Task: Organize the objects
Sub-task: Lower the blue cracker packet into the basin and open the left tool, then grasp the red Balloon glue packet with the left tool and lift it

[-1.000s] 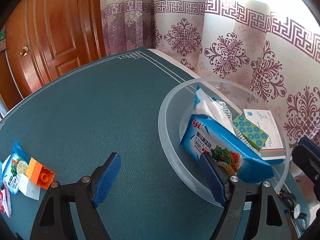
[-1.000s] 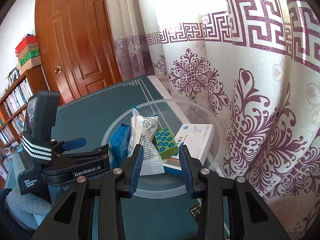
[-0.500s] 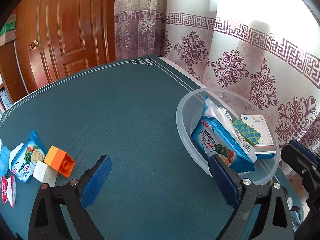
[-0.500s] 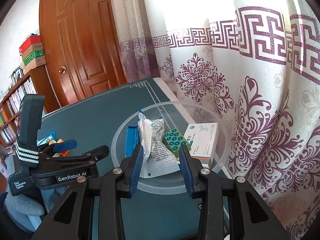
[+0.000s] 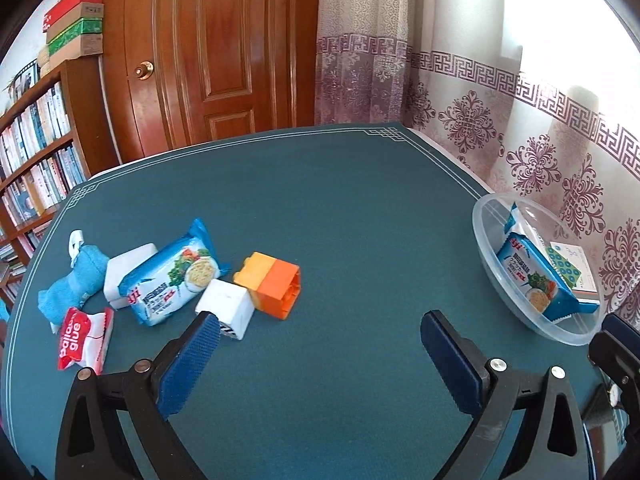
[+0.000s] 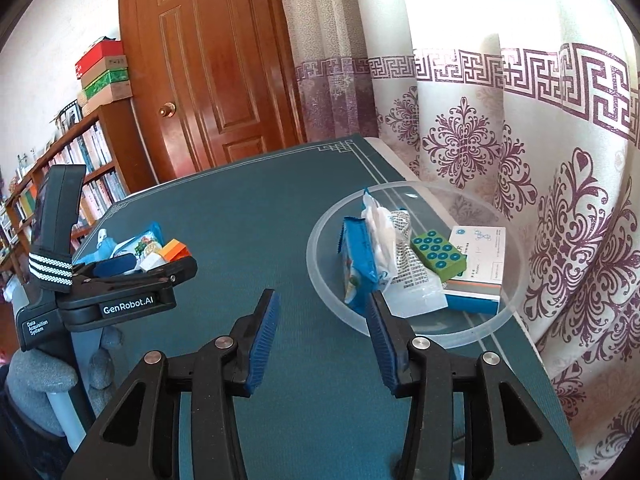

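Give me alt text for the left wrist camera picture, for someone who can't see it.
The open, empty left gripper hovers over a dark green table, facing a cluster of loose items: an orange and yellow toy block, a white cube, a blue snack packet and a red glue packet. At far right, a clear plastic bowl holds more packets.

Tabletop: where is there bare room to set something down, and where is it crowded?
The teal mat is bare between the orange block and the clear bowl, and back toward the door-side corner. It is crowded at the left: cracker packet, white cube, blue pouch, glue sachet. The bowl is mostly full; only its near floor shows bare.
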`<state>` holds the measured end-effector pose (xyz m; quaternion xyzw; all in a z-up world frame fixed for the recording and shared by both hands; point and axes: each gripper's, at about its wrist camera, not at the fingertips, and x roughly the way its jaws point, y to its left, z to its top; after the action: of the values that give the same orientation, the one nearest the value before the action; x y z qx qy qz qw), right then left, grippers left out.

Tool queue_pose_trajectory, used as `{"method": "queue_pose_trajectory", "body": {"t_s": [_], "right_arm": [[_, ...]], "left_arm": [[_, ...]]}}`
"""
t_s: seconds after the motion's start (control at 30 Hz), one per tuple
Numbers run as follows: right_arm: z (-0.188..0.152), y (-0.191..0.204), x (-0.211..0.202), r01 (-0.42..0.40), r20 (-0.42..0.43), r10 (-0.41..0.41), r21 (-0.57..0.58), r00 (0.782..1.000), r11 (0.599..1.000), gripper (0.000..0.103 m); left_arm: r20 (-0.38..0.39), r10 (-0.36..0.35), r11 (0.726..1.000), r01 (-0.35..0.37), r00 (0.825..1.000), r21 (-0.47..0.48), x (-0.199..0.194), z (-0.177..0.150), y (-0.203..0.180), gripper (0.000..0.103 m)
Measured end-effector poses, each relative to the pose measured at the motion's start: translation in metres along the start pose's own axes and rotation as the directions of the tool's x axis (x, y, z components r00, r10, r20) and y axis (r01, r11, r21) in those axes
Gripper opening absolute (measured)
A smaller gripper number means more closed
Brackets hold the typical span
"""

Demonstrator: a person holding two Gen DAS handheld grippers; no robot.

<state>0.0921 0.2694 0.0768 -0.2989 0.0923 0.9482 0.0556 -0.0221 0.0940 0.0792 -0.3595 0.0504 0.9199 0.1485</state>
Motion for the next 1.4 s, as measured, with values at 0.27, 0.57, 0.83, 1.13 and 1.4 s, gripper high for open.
{"method": "queue_pose_trajectory", "body": {"t_s": [0.27,0.57,0.83,1.13,1.4], "right_arm": [[-0.008,0.031,0.009,-0.058,-0.041,0.057,-0.029,0.998,0.998,0.050],[-0.019,0.064,0.020,-0.109,-0.096,0.102,-0.072,0.990,0.991,0.055],[-0.026,0.086,0.031,-0.136,-0.141,0.121,-0.104,0.983,0.985,0.055],[-0.027,0.097,0.042,-0.153,-0.175,0.132,-0.116,0.976,0.981,0.055],[-0.029,0.104,0.056,-0.170,-0.212,0.145,-0.105,0.966,0.980,0.055]], "left_arm": [[0.005,0.113,0.992,-0.112,0.994,-0.057,-0.007,-0.007,0.052,0.102],[-0.019,0.263,0.960,-0.264,0.965,-0.099,-0.011,-0.019,0.106,0.102],[-0.065,0.320,0.932,-0.326,0.945,-0.157,-0.005,-0.029,0.153,0.102],[-0.141,0.281,0.932,-0.305,0.949,-0.196,0.016,-0.037,0.178,0.102],[-0.181,0.226,0.942,-0.262,0.957,-0.211,0.026,-0.036,0.183,0.091]]}}
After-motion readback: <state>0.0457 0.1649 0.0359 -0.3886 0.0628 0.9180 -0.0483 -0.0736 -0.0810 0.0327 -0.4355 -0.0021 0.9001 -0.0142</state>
